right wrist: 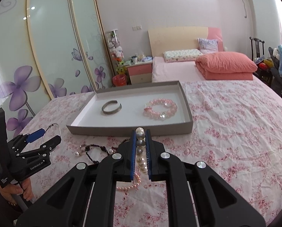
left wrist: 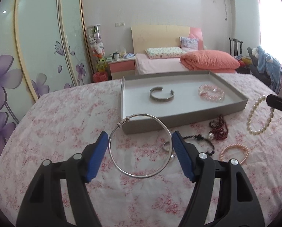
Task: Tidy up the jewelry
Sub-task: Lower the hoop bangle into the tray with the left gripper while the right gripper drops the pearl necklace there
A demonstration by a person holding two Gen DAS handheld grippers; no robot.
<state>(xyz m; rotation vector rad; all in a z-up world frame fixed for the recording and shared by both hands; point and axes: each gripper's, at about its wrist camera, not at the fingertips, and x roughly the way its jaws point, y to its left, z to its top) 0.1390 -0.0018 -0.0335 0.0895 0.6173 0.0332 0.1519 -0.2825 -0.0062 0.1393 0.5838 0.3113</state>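
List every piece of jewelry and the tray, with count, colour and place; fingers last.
tray: 1, grey, on bedspread
cuff: 1, silver, in tray, left
bead bracelet: 1, pink, in tray, right
bangle: 1, silver, held by left gripper
pearl bracelet: 1, white, held by right gripper
pink bracelet: 1, on bedspread
dark red beads: 1, on bedspread
black cord bracelet: 1, on bedspread
fingers: 4, blue pads

Thin silver bangle is hanging in the air at six o'clock of the grey tray. White pearl bracelet is riding raised too. Inside the tray, silver cuff is lying flat, pink bead bracelet at its three o'clock.
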